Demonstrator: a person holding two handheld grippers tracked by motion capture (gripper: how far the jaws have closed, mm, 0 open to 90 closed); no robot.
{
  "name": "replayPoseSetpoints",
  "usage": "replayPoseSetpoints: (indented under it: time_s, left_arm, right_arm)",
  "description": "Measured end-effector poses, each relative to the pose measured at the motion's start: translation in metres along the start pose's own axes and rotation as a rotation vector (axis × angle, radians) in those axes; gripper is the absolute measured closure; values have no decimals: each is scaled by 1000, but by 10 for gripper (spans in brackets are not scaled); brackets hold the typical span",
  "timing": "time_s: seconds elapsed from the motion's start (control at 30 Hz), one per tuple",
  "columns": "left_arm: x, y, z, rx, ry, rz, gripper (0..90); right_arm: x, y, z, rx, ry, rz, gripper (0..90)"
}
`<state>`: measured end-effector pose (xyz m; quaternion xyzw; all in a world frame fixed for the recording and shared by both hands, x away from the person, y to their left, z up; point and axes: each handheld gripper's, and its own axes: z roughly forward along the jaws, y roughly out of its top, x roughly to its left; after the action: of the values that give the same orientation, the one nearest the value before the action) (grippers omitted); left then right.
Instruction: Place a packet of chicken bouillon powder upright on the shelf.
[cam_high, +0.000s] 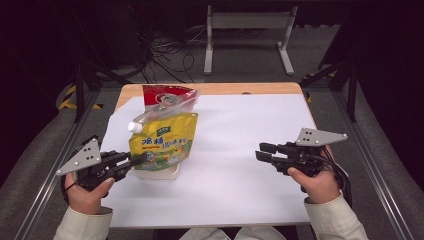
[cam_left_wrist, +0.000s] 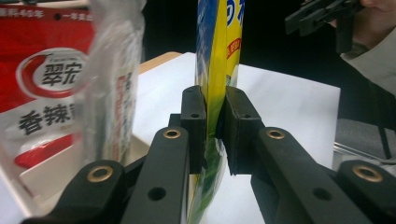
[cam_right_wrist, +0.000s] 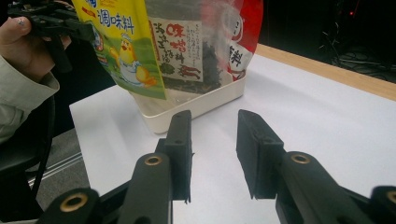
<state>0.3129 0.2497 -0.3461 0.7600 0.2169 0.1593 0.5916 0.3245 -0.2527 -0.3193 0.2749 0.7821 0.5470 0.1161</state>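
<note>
Between the jaws of our left claw (cam_left_wrist: 215, 126) sits the yellow pouch's (cam_high: 162, 140) lower edge, pinched tight; the pouch stands in the white tray (cam_high: 159, 173) at the surface's (cam_high: 240, 165) left. Well apart to the right, our right claw (cam_high: 264, 152) hovers half-open, holding nothing.

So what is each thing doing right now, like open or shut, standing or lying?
Left gripper: shut on the yellow spouted pouch.
Yellow spouted pouch: upright, cap on, lower edge pinched.
Right gripper: open, holding nothing.
Clear seaweed bag: standing in the tray.
Red pouch: standing at the back.
White tray: flat on the table.
</note>
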Motion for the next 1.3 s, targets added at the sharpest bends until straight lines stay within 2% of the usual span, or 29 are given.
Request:
replayPoseSetpoints:
  time_s: [0.3,0.73,1.0,1.3]
  left_arm:
    - [8,-6,-8,14,30,-8,801]
    - [14,-11,-3,49,76,-1,801]
    - [18,-16,9,74,62,3,801]
    - [28,-29,10,66,67,-45,801]
  right_arm:
    - [0,-1,1,-1,2,3,653]
    - [-1,-1,2,-3,1,3,644]
    - [0,-2,5,5,8,4,639]
    - [1,-2,6,6,10,2,639]
